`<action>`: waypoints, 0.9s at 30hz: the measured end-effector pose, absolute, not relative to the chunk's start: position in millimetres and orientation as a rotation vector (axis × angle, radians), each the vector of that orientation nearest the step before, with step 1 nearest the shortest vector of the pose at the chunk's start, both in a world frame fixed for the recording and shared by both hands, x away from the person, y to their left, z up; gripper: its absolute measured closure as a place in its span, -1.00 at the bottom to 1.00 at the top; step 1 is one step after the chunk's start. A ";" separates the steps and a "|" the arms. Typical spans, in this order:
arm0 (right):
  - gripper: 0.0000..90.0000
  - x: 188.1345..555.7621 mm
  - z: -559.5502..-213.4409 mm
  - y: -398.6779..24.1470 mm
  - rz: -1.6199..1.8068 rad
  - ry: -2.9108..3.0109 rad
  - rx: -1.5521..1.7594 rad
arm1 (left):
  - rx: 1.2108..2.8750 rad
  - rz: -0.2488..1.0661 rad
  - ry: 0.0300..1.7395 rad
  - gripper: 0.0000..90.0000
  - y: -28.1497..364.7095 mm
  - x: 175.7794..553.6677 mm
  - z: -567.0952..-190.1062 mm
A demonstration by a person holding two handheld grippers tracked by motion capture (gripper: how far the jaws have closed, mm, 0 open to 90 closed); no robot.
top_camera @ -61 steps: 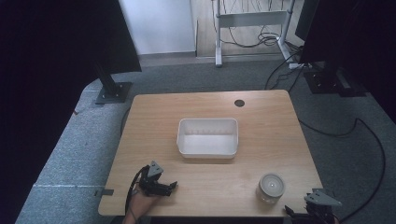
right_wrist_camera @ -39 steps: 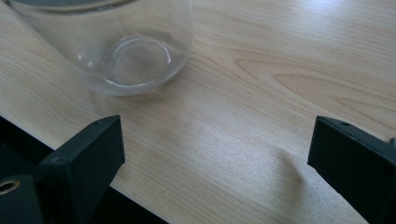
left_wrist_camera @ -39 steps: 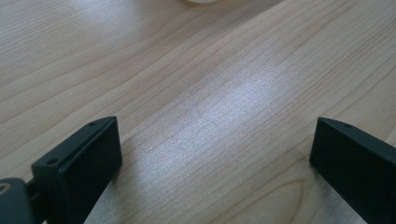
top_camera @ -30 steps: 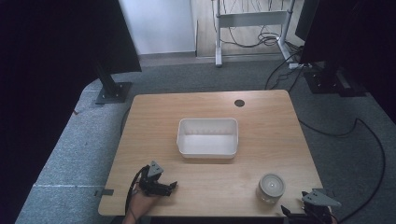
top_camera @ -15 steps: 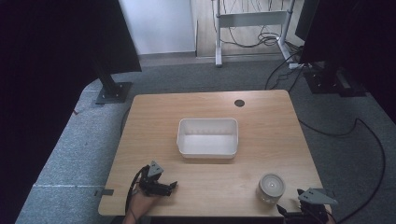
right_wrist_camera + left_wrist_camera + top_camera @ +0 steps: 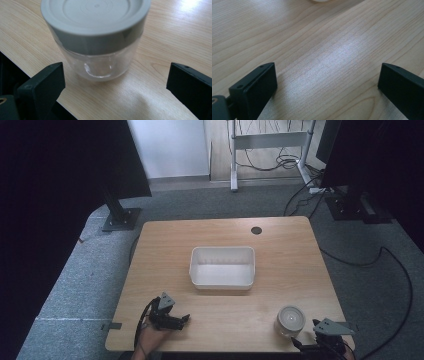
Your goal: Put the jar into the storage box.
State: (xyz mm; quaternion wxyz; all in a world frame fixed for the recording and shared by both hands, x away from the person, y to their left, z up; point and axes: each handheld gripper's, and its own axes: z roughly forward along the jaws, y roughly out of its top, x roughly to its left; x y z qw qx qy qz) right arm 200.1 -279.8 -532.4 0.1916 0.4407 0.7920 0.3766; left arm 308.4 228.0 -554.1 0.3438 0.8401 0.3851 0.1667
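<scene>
While both jaws gape: jar point(image 6: 96, 37) near table edge point(image 6: 225, 351), right gripper point(image 6: 115, 82) just short.

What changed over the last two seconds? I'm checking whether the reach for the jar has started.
The right gripper has crept leftward along the table's near edge toward the jar; its jaws stand open and the jar is not yet gripped. The left gripper, the jar and the white bin stayed where they were.
</scene>
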 end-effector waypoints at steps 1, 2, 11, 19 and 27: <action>-0.97 200.9 -532.5 -279.0 1.058 2.228 1.232 | 2.183 0.433 1.001 -0.96 228.0 308.4 -554.1; -0.97 201.9 -532.7 -277.7 1.060 2.231 1.230 | 2.183 0.433 1.001 -0.96 228.0 308.4 -554.1; -0.97 208.6 -533.2 -271.3 1.079 2.241 1.226 | 2.181 0.433 1.002 -0.96 227.9 308.4 -554.1; -0.96 216.6 -533.2 -265.7 1.100 2.256 1.217 | 2.181 0.433 1.002 -0.96 227.9 308.4 -554.1; -0.94 221.5 -533.3 -261.1 1.119 2.271 1.214 | 2.185 0.433 1.000 -0.96 228.1 308.5 -554.0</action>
